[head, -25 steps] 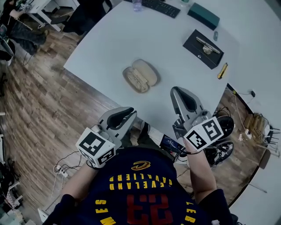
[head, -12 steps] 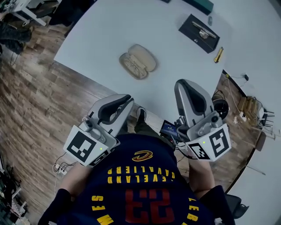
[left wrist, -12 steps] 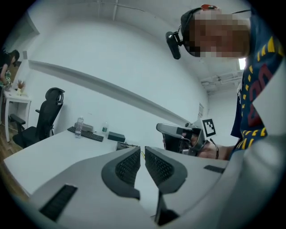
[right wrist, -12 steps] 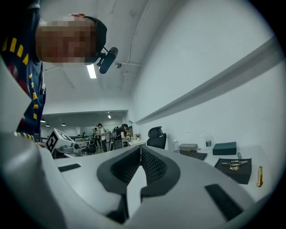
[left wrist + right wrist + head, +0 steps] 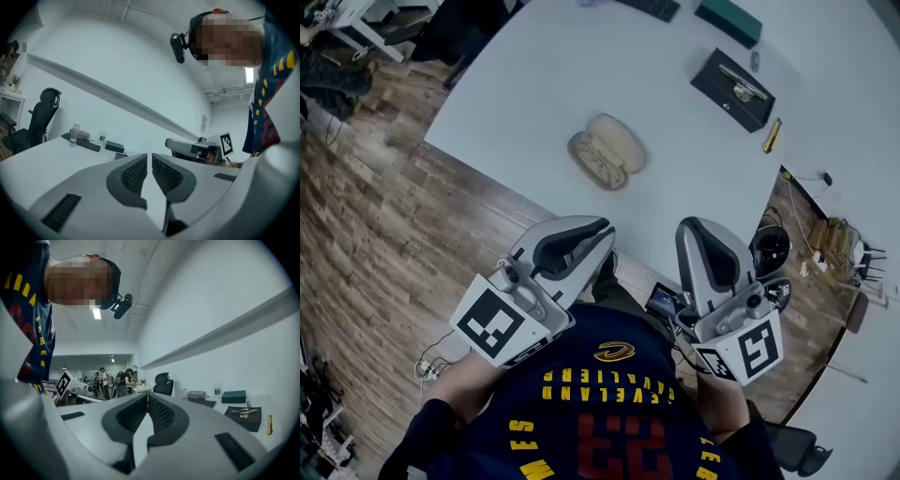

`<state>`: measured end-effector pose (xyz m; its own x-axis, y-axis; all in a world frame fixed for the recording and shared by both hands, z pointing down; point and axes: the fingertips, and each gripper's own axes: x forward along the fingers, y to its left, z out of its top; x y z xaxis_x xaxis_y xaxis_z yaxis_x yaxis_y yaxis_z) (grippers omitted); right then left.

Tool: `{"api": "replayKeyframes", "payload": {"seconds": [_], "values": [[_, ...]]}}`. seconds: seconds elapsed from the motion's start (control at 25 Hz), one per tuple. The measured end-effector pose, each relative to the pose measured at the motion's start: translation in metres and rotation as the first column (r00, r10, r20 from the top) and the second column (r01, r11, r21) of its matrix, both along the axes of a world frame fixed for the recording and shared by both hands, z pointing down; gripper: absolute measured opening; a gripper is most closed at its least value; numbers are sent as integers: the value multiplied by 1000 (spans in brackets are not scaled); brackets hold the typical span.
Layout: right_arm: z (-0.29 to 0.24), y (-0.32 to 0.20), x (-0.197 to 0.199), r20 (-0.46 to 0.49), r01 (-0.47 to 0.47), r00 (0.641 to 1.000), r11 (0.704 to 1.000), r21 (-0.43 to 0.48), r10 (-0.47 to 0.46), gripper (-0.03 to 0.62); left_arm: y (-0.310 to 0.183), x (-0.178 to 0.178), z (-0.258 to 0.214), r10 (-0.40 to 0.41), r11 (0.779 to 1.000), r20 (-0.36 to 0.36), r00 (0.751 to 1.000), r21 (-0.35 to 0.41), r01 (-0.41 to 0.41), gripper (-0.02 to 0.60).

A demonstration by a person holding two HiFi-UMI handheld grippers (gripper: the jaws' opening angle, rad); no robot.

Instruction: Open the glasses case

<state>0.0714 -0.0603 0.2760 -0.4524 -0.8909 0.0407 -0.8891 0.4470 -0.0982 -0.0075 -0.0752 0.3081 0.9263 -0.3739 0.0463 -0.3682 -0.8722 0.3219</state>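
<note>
The beige glasses case (image 5: 607, 151) lies open on the white table (image 5: 534, 84), lid folded back to the right, with glasses (image 5: 592, 161) in its left half. Both grippers hang off the table's near edge, close to the person's body and well short of the case. My left gripper (image 5: 602, 228) is shut with nothing in it; its ribbed pads nearly meet in the left gripper view (image 5: 149, 157). My right gripper (image 5: 692, 228) is shut and empty too, its pads together in the right gripper view (image 5: 147, 397).
A black tray (image 5: 733, 89) with a metal item sits at the far right of the table, a small gold object (image 5: 771, 136) beside it. A teal box (image 5: 729, 21) and a keyboard (image 5: 645, 7) lie at the back. Wooden floor (image 5: 384, 216) lies to the left.
Both grippers have risen a little in front of the body, and the right one has rolled. The case stays open and unmoved on the table.
</note>
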Motion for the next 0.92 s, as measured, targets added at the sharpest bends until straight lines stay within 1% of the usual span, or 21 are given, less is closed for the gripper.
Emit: {"api": "replayKeyframes", "payload": {"seconds": [0.16, 0.56, 0.92], "values": [[13, 2, -5, 10, -3, 1000, 1000, -31, 3, 21, 0, 1, 8, 10, 1000, 21, 1000, -12, -10, 43], [15, -4, -8, -2, -24, 1000, 999, -27, 23, 21, -8, -4, 6, 9, 1000, 20, 1000, 13, -9, 43], [16, -12, -16, -20, -30, 999, 999, -32, 29, 21, -17, -11, 11, 11, 1000, 18, 1000, -3, -10, 43]]}}
